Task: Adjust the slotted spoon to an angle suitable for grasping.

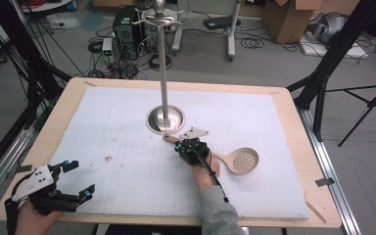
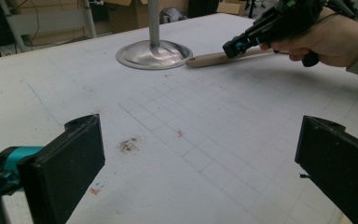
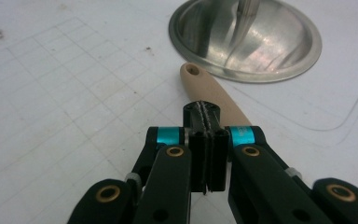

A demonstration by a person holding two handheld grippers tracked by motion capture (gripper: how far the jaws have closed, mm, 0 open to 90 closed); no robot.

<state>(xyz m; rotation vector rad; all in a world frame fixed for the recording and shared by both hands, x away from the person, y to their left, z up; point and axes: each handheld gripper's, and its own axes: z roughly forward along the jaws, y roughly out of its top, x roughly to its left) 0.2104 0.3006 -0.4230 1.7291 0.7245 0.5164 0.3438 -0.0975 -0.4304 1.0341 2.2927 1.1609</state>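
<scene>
One slotted spoon (image 1: 239, 160), one stand (image 1: 165, 119), two grippers

The stand (image 1: 165, 120) at frame centre is polished metal, its dished base (image 3: 247, 39) mirror-glossy with soft reflections. The spoon (image 1: 240, 160) looks like pale, smooth matt wood or wood-toned plastic; its handle (image 3: 212, 95) has a satin sheen. The mat (image 1: 103, 137) is white, matt, slightly rough, printed with a faint grid and stained in spots. The table (image 1: 293, 117) rim is light matt wood. Both grippers (image 1: 61, 188) (image 3: 205, 116) are matt black plastic with glossy teal bands and brass-coloured rivets.
</scene>
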